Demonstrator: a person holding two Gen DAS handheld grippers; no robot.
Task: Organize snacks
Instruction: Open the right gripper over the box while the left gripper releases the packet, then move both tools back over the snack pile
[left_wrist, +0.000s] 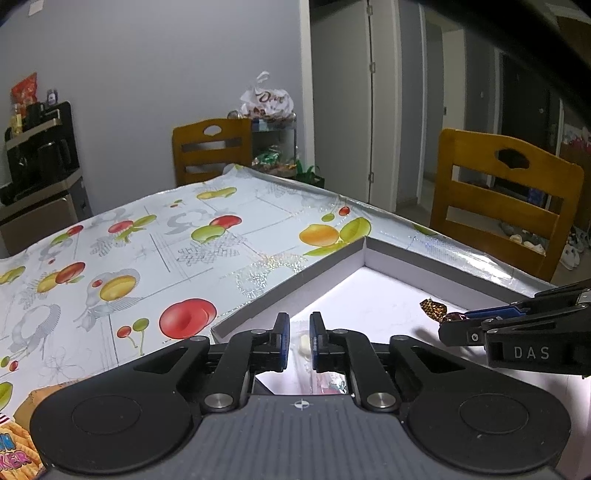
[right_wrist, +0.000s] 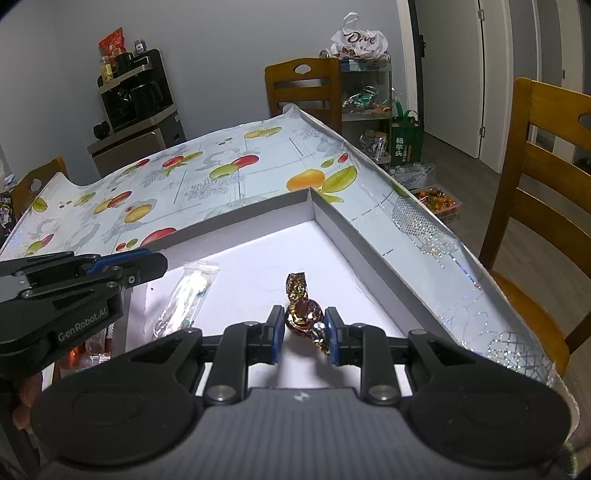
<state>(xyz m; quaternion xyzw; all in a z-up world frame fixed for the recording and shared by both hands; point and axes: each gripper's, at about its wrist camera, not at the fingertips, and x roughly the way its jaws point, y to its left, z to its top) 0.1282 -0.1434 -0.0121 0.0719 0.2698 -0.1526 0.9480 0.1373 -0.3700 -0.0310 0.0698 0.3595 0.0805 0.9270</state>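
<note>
The right gripper (right_wrist: 303, 325) has its jaws closed on a candy (right_wrist: 302, 316) in shiny brown and gold wrap. One twisted end of the wrap sticks out ahead of the jaws. The candy is over the white floor of a flat box (right_wrist: 334, 221) on the table (right_wrist: 192, 177). The left gripper (left_wrist: 298, 334) has its jaws a little apart, with nothing held between them. A clear packet (right_wrist: 186, 297) lies flat in the box, right under and just ahead of the left jaws. It is off to the left of the right jaws, apart from the candy.
</note>
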